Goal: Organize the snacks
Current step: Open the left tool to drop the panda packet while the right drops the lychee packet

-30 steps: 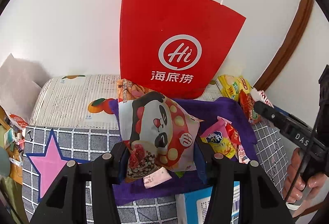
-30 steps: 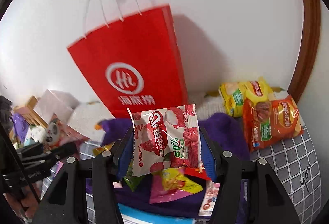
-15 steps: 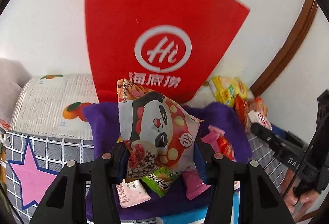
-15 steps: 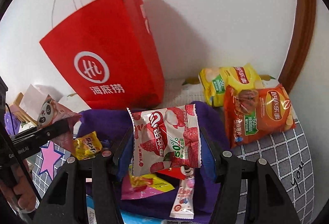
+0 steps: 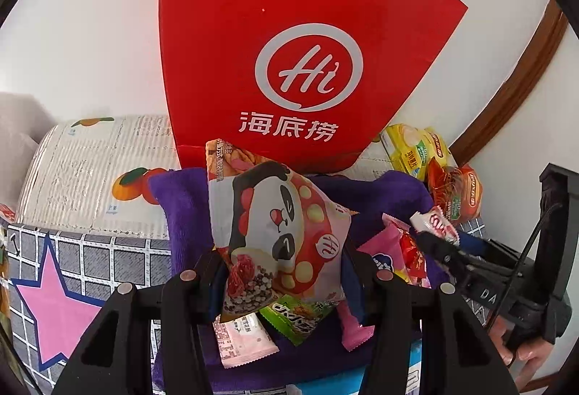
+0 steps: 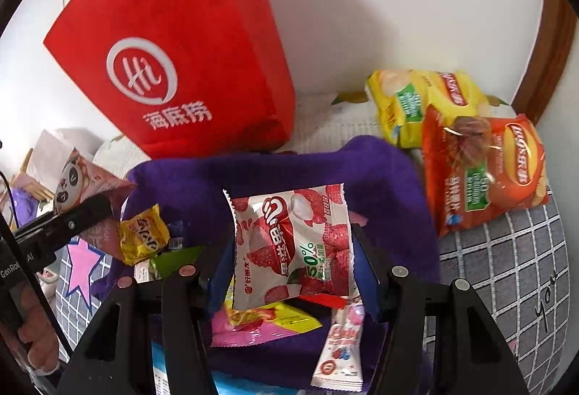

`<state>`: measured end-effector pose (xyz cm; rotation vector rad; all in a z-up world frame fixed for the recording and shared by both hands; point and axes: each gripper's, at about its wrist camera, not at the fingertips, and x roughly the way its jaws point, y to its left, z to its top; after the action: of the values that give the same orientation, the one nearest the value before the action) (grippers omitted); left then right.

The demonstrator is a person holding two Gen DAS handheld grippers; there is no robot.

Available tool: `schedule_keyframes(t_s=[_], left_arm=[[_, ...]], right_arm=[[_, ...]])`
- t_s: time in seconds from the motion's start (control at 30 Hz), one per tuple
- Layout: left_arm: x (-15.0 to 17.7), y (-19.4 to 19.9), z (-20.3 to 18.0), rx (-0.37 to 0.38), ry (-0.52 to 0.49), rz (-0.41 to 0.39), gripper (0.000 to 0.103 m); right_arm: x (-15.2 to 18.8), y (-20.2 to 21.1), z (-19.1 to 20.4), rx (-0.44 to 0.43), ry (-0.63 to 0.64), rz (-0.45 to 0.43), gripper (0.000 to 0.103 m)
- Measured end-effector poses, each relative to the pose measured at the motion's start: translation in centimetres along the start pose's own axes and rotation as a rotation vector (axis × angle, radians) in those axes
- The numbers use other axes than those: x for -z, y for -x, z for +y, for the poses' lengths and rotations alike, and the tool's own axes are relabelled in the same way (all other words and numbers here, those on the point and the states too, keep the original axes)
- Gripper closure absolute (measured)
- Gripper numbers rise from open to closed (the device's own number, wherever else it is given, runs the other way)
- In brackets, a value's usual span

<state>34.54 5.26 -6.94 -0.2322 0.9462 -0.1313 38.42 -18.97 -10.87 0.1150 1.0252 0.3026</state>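
My left gripper (image 5: 282,272) is shut on a panda-print snack bag (image 5: 278,225) and holds it above a purple cloth (image 5: 181,214) strewn with small snack packets. My right gripper (image 6: 291,261) is shut on a red-and-white lychee candy bag (image 6: 293,243) above the same purple cloth (image 6: 380,174). A red paper bag with a white logo (image 5: 289,51) stands against the wall behind the cloth; it also shows in the right wrist view (image 6: 173,58). The left gripper and panda bag appear at the left of the right wrist view (image 6: 79,192).
Yellow (image 6: 423,101) and orange (image 6: 485,170) chip bags lie right of the cloth. Small packets lie on the cloth: yellow (image 6: 144,235), pink (image 6: 253,326), white (image 6: 340,348). A grid-pattern cover with a pink star (image 5: 54,293) lies left. A wooden frame (image 5: 506,94) runs up the right.
Both grippers moved forward and lower toward the cloth and the red bag, which now looms larger. Each still holds its snack bag.
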Motion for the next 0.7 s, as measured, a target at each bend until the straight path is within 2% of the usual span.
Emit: schedule_keyframes(t_s=[0.37, 0.7], left_arm=[[0.0, -0.4, 0.3, 0.000, 0.017, 0.020, 0.053], [0.5, -1.9, -0.4, -0.007, -0.007, 0.064, 0.053]], right_arm=[[0.3, -1.3, 0.9, 0.037, 0.037, 0.072, 0.042], [0.4, -1.6, 1.1, 0.054, 0.056, 0.080, 0.041]])
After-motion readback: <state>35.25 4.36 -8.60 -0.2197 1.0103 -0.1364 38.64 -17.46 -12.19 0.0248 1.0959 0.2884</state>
